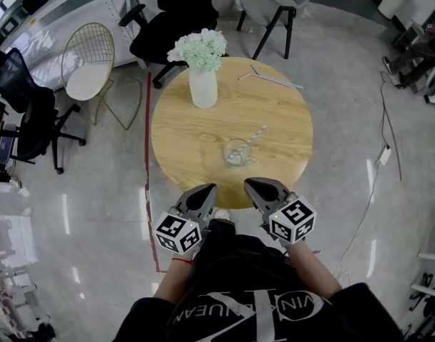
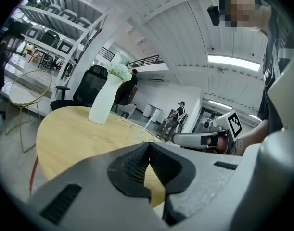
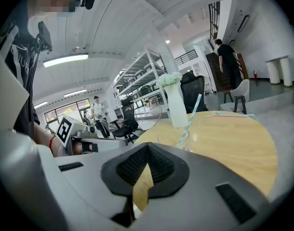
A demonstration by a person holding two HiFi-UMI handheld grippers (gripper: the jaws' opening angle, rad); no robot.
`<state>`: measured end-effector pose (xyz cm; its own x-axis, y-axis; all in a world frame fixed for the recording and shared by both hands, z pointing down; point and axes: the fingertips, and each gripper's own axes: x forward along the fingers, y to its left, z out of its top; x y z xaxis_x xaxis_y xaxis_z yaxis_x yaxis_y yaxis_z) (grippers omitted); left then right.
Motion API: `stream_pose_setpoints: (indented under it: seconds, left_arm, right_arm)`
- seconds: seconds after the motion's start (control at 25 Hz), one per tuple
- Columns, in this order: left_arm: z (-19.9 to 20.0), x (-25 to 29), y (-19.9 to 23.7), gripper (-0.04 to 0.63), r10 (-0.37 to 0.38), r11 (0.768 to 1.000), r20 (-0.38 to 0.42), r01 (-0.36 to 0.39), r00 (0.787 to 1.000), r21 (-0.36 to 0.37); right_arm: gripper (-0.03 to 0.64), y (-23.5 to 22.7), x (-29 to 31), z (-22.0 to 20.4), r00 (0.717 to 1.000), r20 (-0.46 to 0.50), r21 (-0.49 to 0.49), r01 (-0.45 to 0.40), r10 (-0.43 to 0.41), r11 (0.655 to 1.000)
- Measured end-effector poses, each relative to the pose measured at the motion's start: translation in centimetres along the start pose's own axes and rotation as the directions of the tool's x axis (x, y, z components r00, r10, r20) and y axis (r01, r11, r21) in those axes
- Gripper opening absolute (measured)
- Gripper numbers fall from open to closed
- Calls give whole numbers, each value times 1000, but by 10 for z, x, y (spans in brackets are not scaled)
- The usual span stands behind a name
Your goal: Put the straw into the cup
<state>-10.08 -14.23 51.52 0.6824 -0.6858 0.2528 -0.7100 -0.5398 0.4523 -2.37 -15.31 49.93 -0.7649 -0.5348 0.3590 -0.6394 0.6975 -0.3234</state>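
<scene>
A clear glass cup (image 1: 237, 152) stands on the round wooden table (image 1: 196, 141), near its front edge. A pale striped straw (image 1: 255, 137) leans in it, its top tilted to the back right. In the right gripper view the cup (image 3: 185, 141) and straw (image 3: 192, 114) stand just beyond the jaws. My left gripper (image 1: 208, 189) and right gripper (image 1: 251, 184) hover side by side at the table's near edge, short of the cup. Both are shut with nothing between the jaws. Two more straws (image 1: 274, 79) lie at the back right of the table.
A white vase (image 1: 203, 84) of pale flowers stands at the back of the table. Around the table are a wire chair (image 1: 89, 59), black office chairs (image 1: 25, 112) and a grey chair (image 1: 274, 9). A cable (image 1: 384, 152) runs over the floor on the right.
</scene>
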Motion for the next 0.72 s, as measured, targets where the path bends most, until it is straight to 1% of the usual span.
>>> stream_pose_setpoints:
  seconds: [0.36, 0.72]
  left_arm:
    - [-12, -13, -30, 8, 14, 1000, 19, -14, 1000, -4]
    - [-25, -27, -53, 8, 14, 1000, 25, -14, 1000, 14]
  right_arm:
    - [3, 18, -23, -10, 999, -10, -15, -33, 33, 999]
    - [3, 37, -40, -20, 999, 11, -23, -48, 48, 999]
